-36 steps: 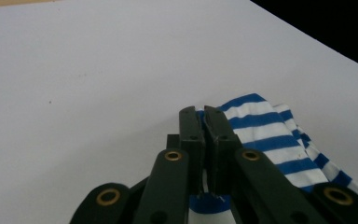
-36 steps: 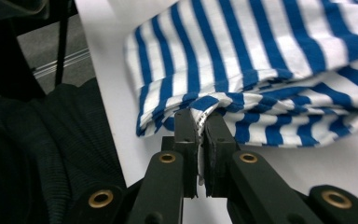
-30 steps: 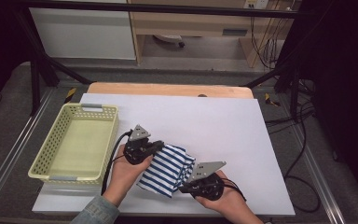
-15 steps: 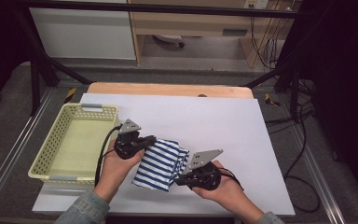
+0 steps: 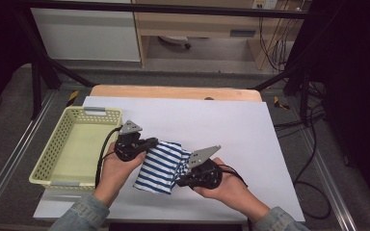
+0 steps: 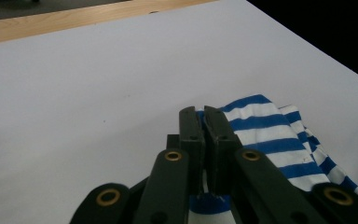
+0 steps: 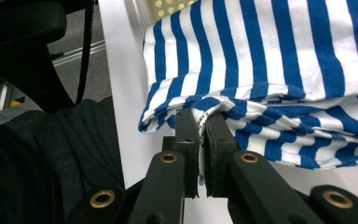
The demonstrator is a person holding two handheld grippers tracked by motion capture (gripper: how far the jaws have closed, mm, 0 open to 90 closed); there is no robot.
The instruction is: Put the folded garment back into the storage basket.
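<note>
Nearest the person, the right gripper [image 5: 180, 180] is clamped tight on one edge of the folded blue-and-white striped cloth [image 5: 160, 166], fabric pinched between its jaws. Just beyond, the left gripper [image 5: 153, 142] bites the cloth's other edge the same way. The cloth hangs between them over the white table [image 5: 231, 130], beside the yellow basket [image 5: 53, 159] on the left

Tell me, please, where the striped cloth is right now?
In the high view the folded blue-and-white striped cloth sits at the table's near edge, pinched between both tongs, just right of the yellow basket.
</note>
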